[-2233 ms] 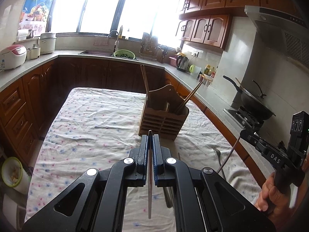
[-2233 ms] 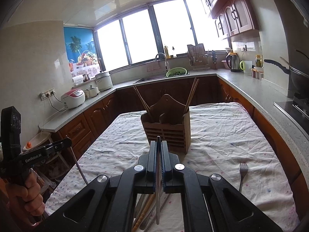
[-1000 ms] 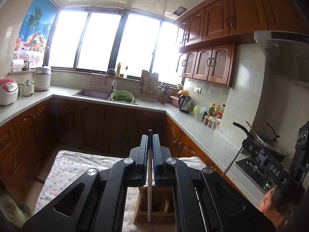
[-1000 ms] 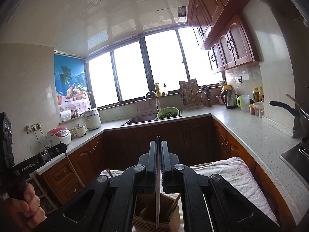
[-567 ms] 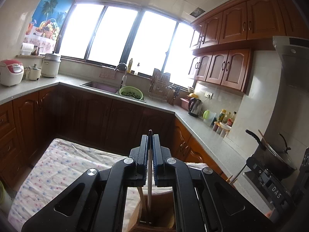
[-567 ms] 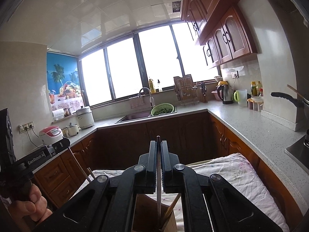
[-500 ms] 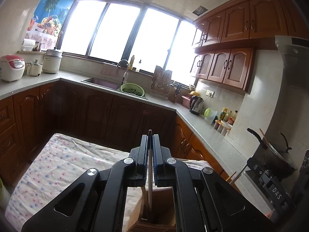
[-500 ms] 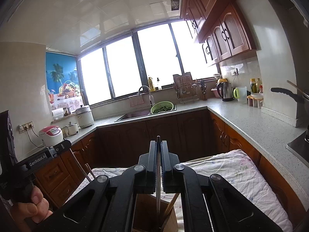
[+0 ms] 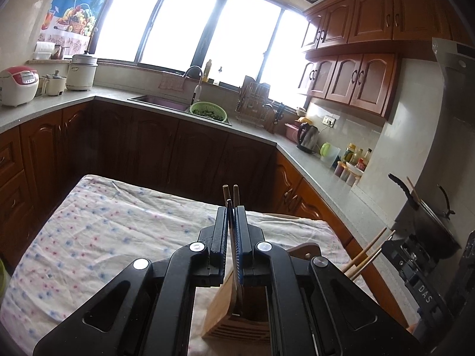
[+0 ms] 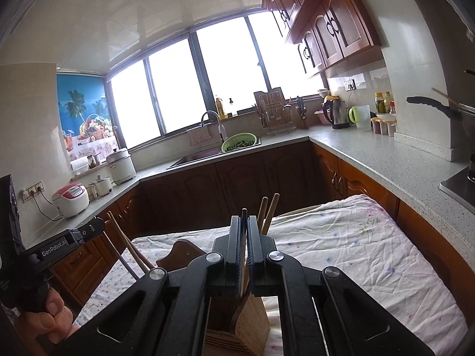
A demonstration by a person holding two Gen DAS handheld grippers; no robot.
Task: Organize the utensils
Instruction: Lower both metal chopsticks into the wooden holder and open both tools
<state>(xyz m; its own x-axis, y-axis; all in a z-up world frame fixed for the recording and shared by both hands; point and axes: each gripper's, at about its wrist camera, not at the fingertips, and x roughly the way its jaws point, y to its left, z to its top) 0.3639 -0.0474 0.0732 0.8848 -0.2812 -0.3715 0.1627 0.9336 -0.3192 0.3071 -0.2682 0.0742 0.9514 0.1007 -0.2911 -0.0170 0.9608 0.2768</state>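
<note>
My left gripper is shut on a thin chopstick that runs down into the wooden utensil holder right below it. Two chopstick tips stick up just past the fingers. My right gripper is shut on a thin dark chopstick that reaches down into the same holder. Two wooden chopsticks stand in the holder's right part, and others lean out at its left. Each gripper shows in the other's view, the right one and the left one.
The holder stands on a table with a floral cloth. Brown cabinets and a grey counter ring the table, with a sink, a green colander, a kettle and a wok on the stove.
Both grippers rose from table level, then tilted down over the holder. The held chopsticks now reach into it, and the holder and table cloth have come back into view.
</note>
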